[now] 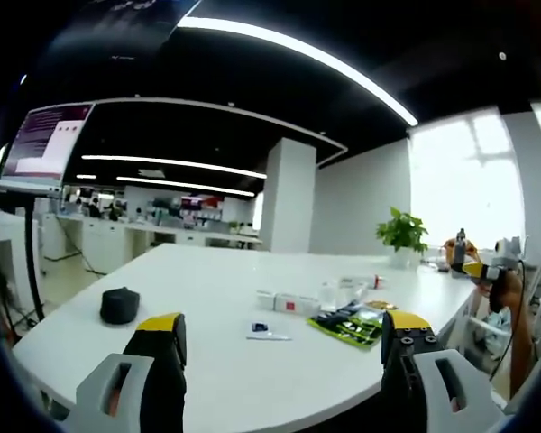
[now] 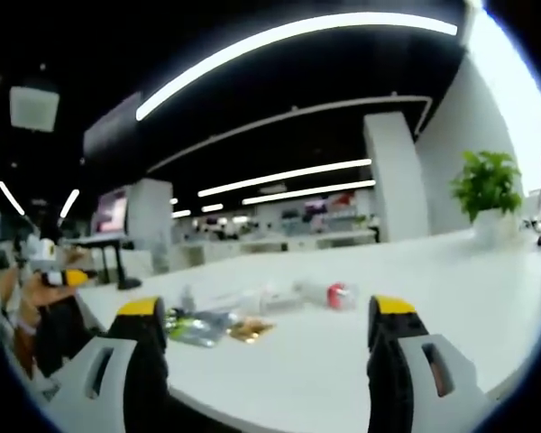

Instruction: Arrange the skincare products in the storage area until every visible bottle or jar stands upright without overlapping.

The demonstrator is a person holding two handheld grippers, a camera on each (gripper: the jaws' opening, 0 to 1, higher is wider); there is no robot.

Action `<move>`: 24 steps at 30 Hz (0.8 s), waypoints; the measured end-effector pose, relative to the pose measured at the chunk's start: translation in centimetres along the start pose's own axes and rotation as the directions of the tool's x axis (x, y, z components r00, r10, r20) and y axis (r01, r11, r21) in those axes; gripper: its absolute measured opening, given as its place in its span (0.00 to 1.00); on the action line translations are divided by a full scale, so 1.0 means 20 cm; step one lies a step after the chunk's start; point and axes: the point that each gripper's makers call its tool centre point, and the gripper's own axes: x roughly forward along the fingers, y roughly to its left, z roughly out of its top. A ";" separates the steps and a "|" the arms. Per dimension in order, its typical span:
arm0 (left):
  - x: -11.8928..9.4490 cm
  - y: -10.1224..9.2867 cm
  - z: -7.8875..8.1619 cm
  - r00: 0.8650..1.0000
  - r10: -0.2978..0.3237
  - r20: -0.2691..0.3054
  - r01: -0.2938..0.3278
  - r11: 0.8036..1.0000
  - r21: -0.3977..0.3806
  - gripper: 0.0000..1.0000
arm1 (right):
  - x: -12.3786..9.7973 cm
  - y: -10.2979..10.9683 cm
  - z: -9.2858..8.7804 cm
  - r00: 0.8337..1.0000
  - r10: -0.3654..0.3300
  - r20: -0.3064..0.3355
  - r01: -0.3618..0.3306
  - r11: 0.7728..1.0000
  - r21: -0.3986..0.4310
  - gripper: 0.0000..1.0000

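white table [image 1: 207, 361] | green-black packet [image 1: 347, 323] – black pouch [image 1: 119, 305]

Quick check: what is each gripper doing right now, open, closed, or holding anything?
Left gripper: open, jaws wide apart, holding nothing, above the white table.
Right gripper: open, jaws wide apart, holding nothing.

The left tool [image 1: 283, 354] hangs wide-jawed (nothing gripped) over a white table [image 1: 207, 280].

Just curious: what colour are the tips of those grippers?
Yellow caps on black fingers, clearest in the left gripper view.
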 end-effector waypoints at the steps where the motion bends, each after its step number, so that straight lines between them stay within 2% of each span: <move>1: 0.00 0.00 0.01 1.000 0.006 0.009 -0.006 1.000 -0.003 0.92 | 0.00 -0.02 0.01 1.000 -0.005 0.001 0.005 1.000 -0.005 0.92; 5: -0.02 0.00 0.04 0.999 0.008 0.034 -0.008 1.000 -0.010 0.92 | 0.03 -0.07 0.03 1.000 -0.019 0.005 0.019 1.000 -0.018 0.93; 8: -0.03 0.00 0.04 0.999 0.011 0.038 -0.011 1.000 -0.007 0.92 | 0.05 -0.09 0.06 0.999 0.016 0.038 -0.015 0.999 -0.045 0.94; 10: -0.03 0.00 0.04 0.999 0.016 0.037 -0.016 1.000 0.001 0.92 | 0.07 -0.10 0.07 0.998 0.034 0.049 -0.032 0.999 -0.042 0.99; 19: 0.00 -0.04 0.01 1.000 -0.009 0.025 0.009 1.000 0.001 0.92 | 0.14 -0.17 0.09 0.998 0.049 0.028 -0.047 0.996 -0.075 1.00; 24: 0.01 -0.05 0.00 1.000 -0.020 0.012 0.020 1.000 0.005 0.92 | 0.24 -0.21 0.12 0.996 0.078 0.031 -0.075 0.993 -0.088 1.00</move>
